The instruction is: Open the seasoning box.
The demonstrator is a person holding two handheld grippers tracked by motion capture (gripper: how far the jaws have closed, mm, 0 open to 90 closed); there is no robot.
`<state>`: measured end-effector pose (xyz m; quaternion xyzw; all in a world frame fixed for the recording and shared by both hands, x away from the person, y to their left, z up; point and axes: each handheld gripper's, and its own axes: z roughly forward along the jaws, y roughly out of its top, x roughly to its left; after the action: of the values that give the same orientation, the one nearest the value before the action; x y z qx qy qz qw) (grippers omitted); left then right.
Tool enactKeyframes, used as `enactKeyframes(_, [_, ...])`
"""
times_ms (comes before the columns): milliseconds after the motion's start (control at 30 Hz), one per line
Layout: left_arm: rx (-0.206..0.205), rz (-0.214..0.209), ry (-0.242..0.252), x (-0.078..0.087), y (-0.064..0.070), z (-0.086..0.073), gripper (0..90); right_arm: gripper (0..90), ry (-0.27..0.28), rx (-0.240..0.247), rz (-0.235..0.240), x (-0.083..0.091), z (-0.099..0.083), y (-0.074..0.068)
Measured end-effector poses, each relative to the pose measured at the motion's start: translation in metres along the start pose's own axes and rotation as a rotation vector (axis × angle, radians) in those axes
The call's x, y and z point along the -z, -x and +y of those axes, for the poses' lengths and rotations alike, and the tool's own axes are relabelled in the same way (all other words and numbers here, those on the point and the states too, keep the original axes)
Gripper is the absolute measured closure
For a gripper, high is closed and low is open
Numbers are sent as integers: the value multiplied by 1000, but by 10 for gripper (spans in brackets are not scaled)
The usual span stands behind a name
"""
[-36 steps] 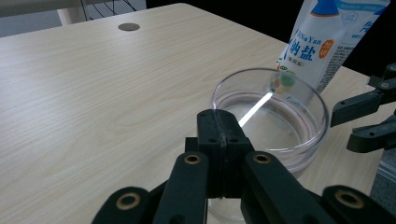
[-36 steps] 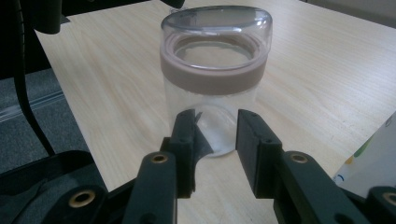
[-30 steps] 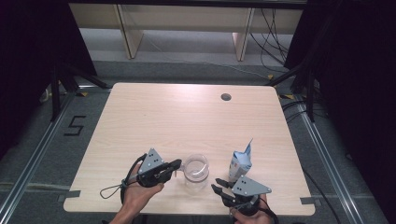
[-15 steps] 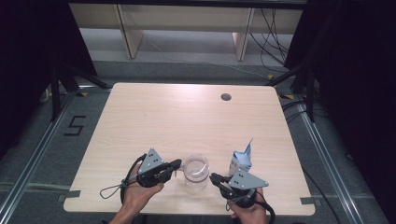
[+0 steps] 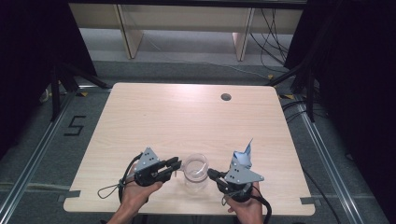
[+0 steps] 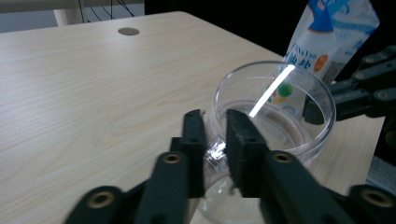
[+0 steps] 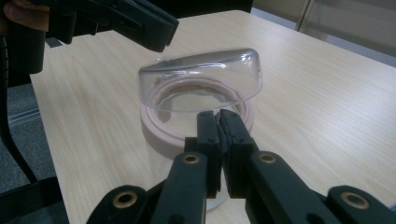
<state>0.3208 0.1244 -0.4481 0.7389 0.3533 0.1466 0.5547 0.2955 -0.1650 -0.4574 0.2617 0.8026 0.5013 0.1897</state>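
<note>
Since a second ago the right gripper (image 5: pixel 212 175) has swung in from beside the carton, and its tip now sits at the right edge of the clear jar (image 5: pixel 195 171); the left gripper (image 5: pixel 174 164) has stayed put at the jar's left. The jar stands low in the middle of the high view, near the table's (image 5: pixel 187 116) front edge. In the left gripper view, the left gripper's jaws straddle the jar's near wall, one inside and one outside, pinching the rim; I'd guess that steadies the jar for the other hand. In the right gripper view the jaws are pressed together, tips just below the tilted clear lid (image 7: pixel 201 79), which sits askew over the jar's pinkish collar (image 7: pixel 154 133). I can't tell whether they nip its edge. Just behind the right gripper, lower right in the high view, stands an opened blue-and-white carton (image 5: pixel 243 157), probably parked within reach for pouring.
</note>
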Motion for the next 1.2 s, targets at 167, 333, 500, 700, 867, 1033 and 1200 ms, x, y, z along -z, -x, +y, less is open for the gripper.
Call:
enactKeyframes(167, [1,14,-4,10,-2,-4,499,876,12,11,1,-3,7,-2])
enactKeyframes(333, [-22,9,-26,18,2,-13,411,876,44,19,-11,-5,13,-2])
enactKeyframes(500, [-55,8,-76,22,3,-29,328,875,37,-2,16,-7,19,-6])
enactKeyframes(700, [-50,35,-113,22,4,-45,299,874,61,27,9,-10,25,-9])
enactKeyframes(867, [-58,43,-118,26,1,-51,267,874,76,32,16,-11,31,-12])
enactKeyframes(1033, [-42,56,-131,32,-1,-58,256,872,88,48,-1,-13,37,-15])
enactKeyframes(1200, [-42,41,-133,33,-3,-61,256,870,88,62,15,-17,43,-19])
